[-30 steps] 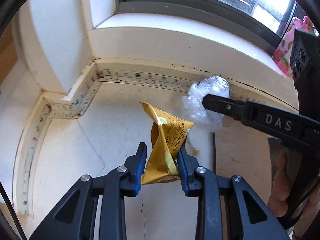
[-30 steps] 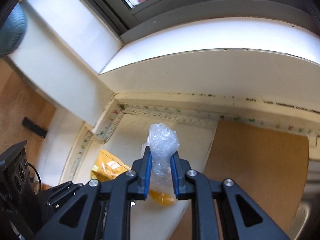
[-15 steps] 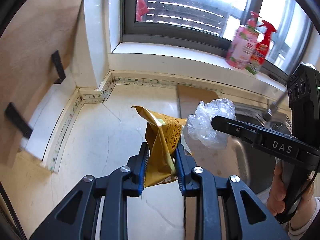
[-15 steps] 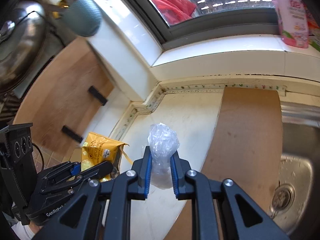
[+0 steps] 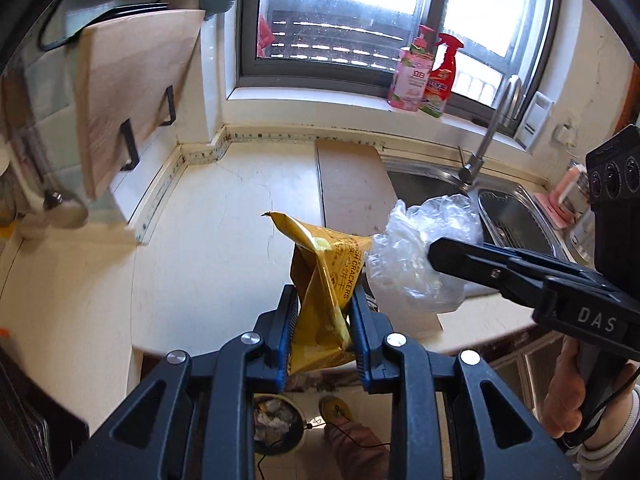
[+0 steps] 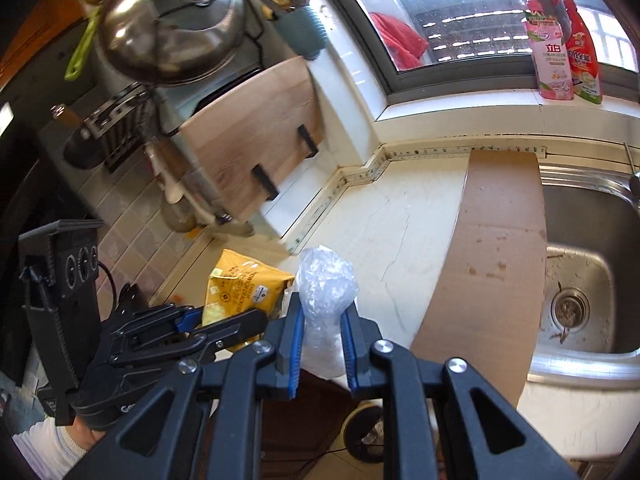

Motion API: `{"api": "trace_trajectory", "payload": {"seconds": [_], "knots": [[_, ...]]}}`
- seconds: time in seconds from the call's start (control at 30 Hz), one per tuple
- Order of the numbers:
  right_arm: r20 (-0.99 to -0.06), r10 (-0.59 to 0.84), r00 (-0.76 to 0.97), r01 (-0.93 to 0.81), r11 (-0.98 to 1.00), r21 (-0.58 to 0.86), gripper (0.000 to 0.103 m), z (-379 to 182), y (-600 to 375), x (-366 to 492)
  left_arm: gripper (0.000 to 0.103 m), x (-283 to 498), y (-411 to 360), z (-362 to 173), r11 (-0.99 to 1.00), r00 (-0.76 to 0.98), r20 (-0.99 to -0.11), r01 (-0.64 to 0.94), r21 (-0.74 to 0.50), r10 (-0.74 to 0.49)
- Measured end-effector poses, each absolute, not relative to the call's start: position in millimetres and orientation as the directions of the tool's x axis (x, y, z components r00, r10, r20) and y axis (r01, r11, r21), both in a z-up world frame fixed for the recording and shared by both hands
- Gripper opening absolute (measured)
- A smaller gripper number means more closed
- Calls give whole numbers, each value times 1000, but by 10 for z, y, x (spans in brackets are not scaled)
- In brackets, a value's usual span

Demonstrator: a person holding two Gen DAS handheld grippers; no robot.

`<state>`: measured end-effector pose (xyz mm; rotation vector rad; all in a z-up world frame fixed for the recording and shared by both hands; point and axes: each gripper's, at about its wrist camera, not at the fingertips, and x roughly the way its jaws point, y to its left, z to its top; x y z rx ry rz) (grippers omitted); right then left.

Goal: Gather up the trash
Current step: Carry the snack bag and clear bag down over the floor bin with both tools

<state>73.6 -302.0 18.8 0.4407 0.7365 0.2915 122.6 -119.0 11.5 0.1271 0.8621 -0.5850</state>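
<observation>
Between our left gripper's [image 5: 320, 320] blue pads sits the wrapper [image 5: 324, 280], a crumpled yellow cracker packet clenched low on its body, its top corner sticking up free. Just beside it, nearly touching, our right gripper [image 6: 322, 334] is clamped on the bag [image 6: 324, 284], a wad of clear plastic film bulging above the jaws. Both pieces are lifted off the counter [image 5: 224, 248] and held out past its front edge.

Below us, through the gap in the left fingers, we see a bin [image 5: 276, 424] on the floor with pale scraps already in it, and beside it a foot. We judge the drop into that bin to be the step in hand.

What could go wrong: the bin shows only partly and looks small from up here, so a release from this height could let the light wrapper or bag drift and land on the floor. The film is slippery and bulges free, so it may cling to a pad on release. The two grippers crowd each other, and lowering both together risks a knock.

Farther off, the counter looks bare of loose trash; a brown board [image 6: 496, 248] lies beside the sink [image 6: 588, 272]. Beyond, two spray bottles [image 5: 424, 76] stand on the sill.
</observation>
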Motion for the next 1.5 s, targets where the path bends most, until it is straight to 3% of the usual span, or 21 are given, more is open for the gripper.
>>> {"api": "trace_trajectory", "payload": {"seconds": [0.33, 0.7, 1.17, 1.5], "knots": [[-604, 411, 682, -105, 873, 476, 17, 130, -2693, -242, 24, 305, -697, -85, 831, 471, -758, 532, -164, -451], [-720, 459, 520, -86, 867, 491, 17, -613, -2352, -512, 24, 0, -368, -710, 858, 365, -837, 468, -214, -408], [-865, 459, 201, -23, 886, 464, 17, -2163, -1984, -329, 24, -32, 53, -2241, 940, 159, -946, 246, -239, -282], [-922, 386, 4, -18, 922, 386, 17, -3723, -1726, 105, 24, 287, 243, -3919, 963, 24, -966, 80, -256, -258]]}}
